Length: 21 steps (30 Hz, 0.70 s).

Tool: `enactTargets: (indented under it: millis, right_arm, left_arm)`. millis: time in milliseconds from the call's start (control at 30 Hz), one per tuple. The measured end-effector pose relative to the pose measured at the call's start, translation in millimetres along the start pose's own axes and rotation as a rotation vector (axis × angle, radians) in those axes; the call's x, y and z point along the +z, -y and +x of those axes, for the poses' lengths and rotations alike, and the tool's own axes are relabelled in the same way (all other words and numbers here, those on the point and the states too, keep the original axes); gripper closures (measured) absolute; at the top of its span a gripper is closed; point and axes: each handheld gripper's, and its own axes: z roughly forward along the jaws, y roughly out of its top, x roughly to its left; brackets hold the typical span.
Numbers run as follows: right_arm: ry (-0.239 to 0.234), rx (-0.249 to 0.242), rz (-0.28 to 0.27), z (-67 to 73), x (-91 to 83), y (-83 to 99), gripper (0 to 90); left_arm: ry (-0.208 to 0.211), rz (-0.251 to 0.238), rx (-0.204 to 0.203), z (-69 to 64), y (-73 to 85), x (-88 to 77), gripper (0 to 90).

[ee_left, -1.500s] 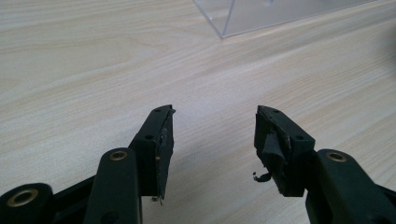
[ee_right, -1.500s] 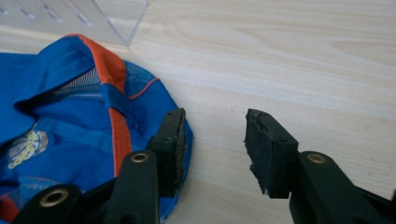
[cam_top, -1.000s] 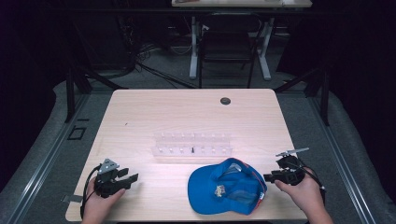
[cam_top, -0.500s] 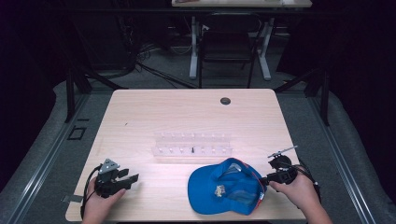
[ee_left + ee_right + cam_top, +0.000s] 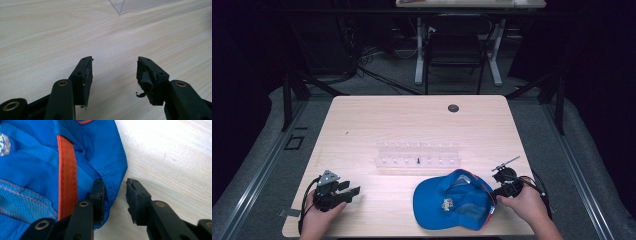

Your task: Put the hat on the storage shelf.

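A blue cap lies upside down near the table's front edge, with an orange band and mesh inside. My right gripper is at the cap's right edge. In the right gripper view the right gripper is open and its jaws straddle the rim of the cap: one jaw rests on the fabric and the other stands over bare wood, not pinching. My left gripper sits at the front left, held by a hand. Seen in its own view, the left gripper is open over bare wood with nothing between its jaws.
A clear plastic rack with several small compartments stands mid-table, and its corner shows ahead of the left gripper. A round black grommet sits near the far edge of the wooden table. A chair and desk legs stand beyond.
My right gripper has moved left and slightly toward the person, up to the cap's right rim. The left gripper and the cap have stayed where they were.
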Motion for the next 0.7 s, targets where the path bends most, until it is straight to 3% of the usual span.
enactTargets:
  millis: [100,200,300,467,633,700]
  right_arm:
    - [0.002,0.027,-0.036,-1.4,-2.9,-1.3,70.2]
    - [0.015,0.044,-0.116,-1.9,-6.7,-3.4,67.1]
    - [0.027,0.045,-0.14,-4.1,-7.8,-5.9,69.8]
    - [0.042,0.03,-0.127,-3.7,-1.4,-10.3,72.1]
    - [0.037,-0.05,-0.109,3.5,6.0,-16.2,68.7]
    - [0.049,-0.059,-0.106,6.3,9.0,-18.4,73.0]
  left_arm:
    - [0.004,0.009,-0.001,0.3,-0.1,-0.5,47.0]
    - [0.006,0.018,-0.001,0.3,-0.2,0.0,46.9]
    - [0.009,0.01,-0.001,-0.6,0.0,0.7,46.9]
    - [0.008,0.011,-0.001,-0.5,0.3,1.3,46.9]
    - [0.011,0.012,0.0,-0.4,0.2,1.0,46.9]
    - [0.011,0.012,-0.001,-0.7,0.3,1.2,46.9]
